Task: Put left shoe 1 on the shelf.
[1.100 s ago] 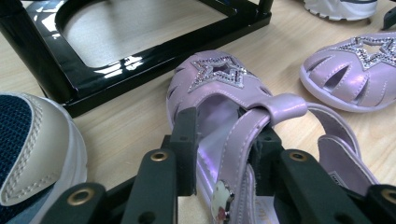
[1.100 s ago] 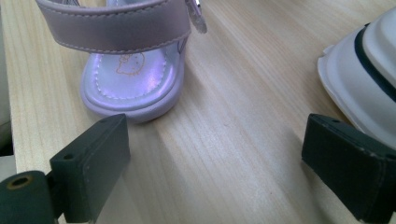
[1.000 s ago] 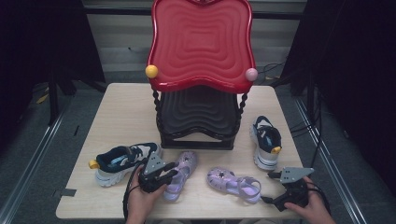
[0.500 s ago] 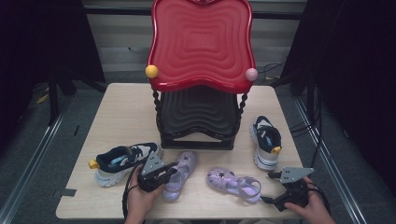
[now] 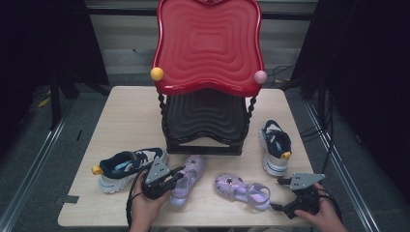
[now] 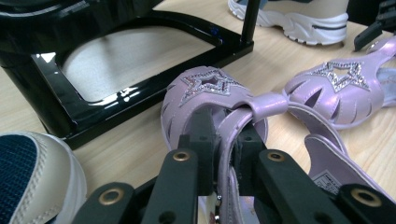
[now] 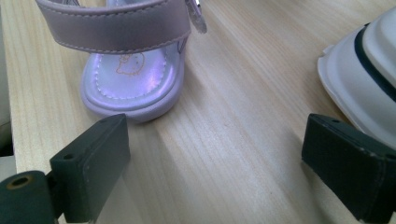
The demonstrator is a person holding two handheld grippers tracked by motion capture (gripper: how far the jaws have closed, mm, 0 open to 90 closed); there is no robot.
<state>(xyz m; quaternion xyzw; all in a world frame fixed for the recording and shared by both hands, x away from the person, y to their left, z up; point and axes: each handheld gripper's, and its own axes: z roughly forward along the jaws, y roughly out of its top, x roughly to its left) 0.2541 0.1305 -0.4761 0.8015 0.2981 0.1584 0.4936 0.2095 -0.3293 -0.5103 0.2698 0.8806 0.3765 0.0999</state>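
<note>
Left gripper (image 6: pixel 219 154) has just closed its jaws on the side strap of the left sandal (image 6: pixel 210 100), which lies on the table (image 5: pixel 121 111) before the rack (image 5: pixel 203 140), toe toward it. Right gripper (image 7: pixel 215 172) is wide open and empty, probably nearer the other sandal (image 7: pixel 135 79).

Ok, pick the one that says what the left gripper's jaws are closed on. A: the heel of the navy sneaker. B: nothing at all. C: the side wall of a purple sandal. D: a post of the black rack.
C: in the left gripper view the left gripper has its jaws pinched on the side wall of the purple sandal, beside the black rack.
</note>
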